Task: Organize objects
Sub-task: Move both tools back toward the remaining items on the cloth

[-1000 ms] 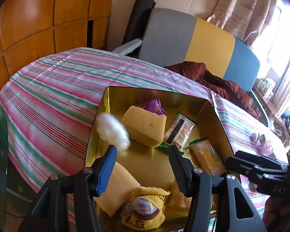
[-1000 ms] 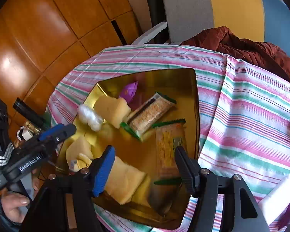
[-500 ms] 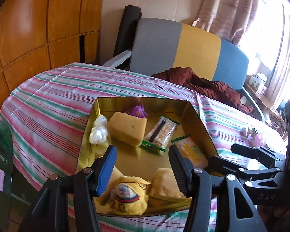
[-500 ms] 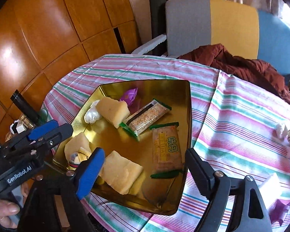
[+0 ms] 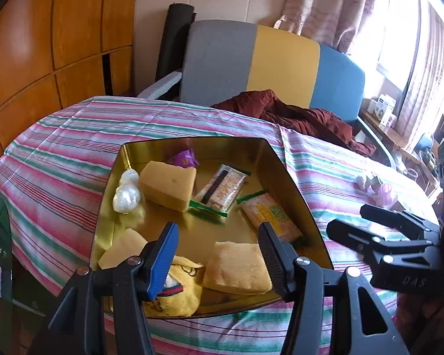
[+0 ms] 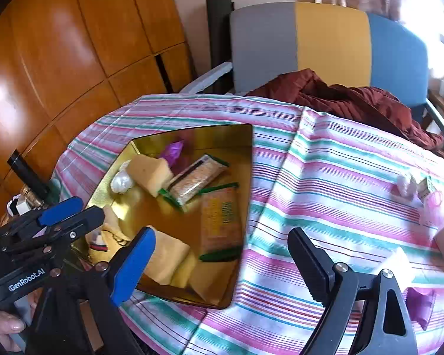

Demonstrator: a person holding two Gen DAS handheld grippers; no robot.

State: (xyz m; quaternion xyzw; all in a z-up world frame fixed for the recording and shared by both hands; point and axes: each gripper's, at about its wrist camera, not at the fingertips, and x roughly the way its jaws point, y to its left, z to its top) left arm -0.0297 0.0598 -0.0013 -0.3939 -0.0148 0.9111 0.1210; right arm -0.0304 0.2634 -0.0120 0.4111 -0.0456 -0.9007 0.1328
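A gold tray [image 5: 293, 177] on the striped tablecloth holds a yellow sponge block [image 5: 168, 185], a white pearly lump [image 5: 127, 193], a purple wrapper [image 5: 184, 158], a snack bar packet [image 5: 223, 188], an orange cracker packet [image 5: 270, 216], a folded yellow cloth [image 5: 236, 267] and a yellow plush toy [image 5: 177, 290]. My left gripper [image 5: 217, 230] hovers open above the tray's near end, nothing between its fingers. My right gripper [image 6: 222, 233] hangs over the tray's [image 6: 248, 153] right front corner, jaws opening wide and empty.
Small white and pink items [image 6: 408, 185], a white block [image 6: 396, 263] and a purple scrap [image 6: 420, 301] lie on the cloth right of the tray. A dark red garment [image 6: 355, 97] is draped at the table's far edge before a grey, yellow and blue chair [image 5: 281, 65].
Both grippers have drawn back and up from the tray, which now looks smaller. The right jaws have spread much wider. The folded yellow cloth lies free in the tray.
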